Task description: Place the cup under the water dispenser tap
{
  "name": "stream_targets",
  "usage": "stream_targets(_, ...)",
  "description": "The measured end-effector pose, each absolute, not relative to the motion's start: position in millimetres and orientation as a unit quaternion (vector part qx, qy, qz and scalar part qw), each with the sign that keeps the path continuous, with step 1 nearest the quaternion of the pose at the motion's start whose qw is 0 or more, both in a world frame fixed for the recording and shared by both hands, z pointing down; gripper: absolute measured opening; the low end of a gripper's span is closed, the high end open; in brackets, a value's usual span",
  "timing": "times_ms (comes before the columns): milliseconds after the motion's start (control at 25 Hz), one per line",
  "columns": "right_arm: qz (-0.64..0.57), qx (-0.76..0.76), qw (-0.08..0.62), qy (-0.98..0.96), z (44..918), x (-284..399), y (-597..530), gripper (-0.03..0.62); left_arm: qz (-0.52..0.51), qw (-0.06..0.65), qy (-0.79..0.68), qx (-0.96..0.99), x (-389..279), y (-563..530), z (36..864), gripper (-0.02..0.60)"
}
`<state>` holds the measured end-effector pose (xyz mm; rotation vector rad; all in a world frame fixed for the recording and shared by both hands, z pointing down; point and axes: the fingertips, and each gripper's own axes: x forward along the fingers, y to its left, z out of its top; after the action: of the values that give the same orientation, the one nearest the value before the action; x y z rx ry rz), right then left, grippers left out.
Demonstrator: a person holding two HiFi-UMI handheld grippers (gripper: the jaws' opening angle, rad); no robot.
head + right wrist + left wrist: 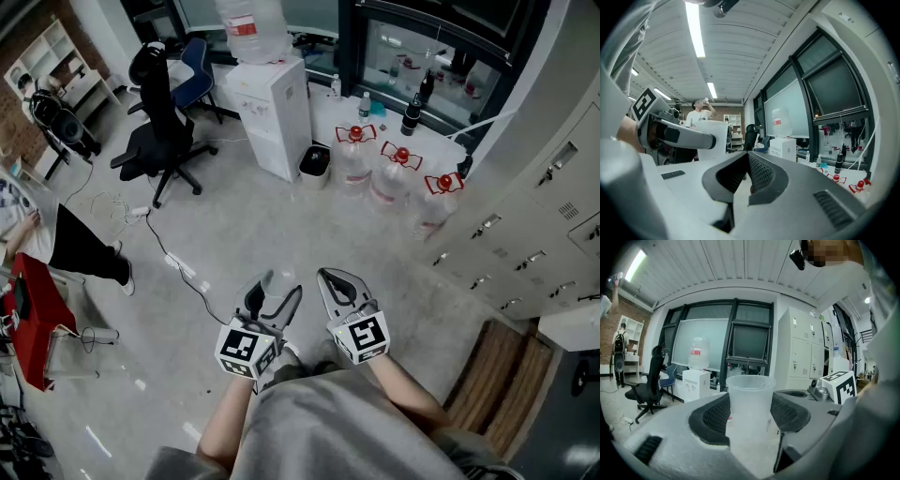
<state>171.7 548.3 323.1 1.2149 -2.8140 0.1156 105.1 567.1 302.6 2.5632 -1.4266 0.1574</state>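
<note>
Cup (750,397) of translucent plastic stood upright between the jaws of the left gripper (750,414), whose dark ribbed pads (714,416) pressed on its lower sides – a firm clasp, with the rim rising above the jaws. In the head view both grippers were held low and close together in front of the person, well apart from the water dispenser (274,114). The dispenser, a white cabinet carrying an upturned bottle (251,28), stood across the grey floor (281,225) against the dark window wall. The right gripper (749,182) was just beside the left one; its jaws were brought together with nothing between them. Also shown were a black office chair (157,131) to the left of the dispenser, three large water bottles (389,176) with red caps on the floor to its right, and pale lockers (530,239) along the right wall. A second person (80,246) stood at the left edge.
</note>
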Motion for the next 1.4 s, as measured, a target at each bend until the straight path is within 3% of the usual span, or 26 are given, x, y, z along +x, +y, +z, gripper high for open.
stream_targets(640, 0.066, 0.368, 0.026, -0.927, 336.9, 146.2, 511.7, 0.011, 0.05, 0.114, -0.508, 0.852, 74.2, 526.9, 317.7, 0.272)
stream_targets(1400, 0.063, 0.392, 0.051, -0.916, 337.8, 2.7, 344.9, 0.011, 0.027, 0.109, -0.474, 0.873, -66.7, 344.8, 316.0, 0.272)
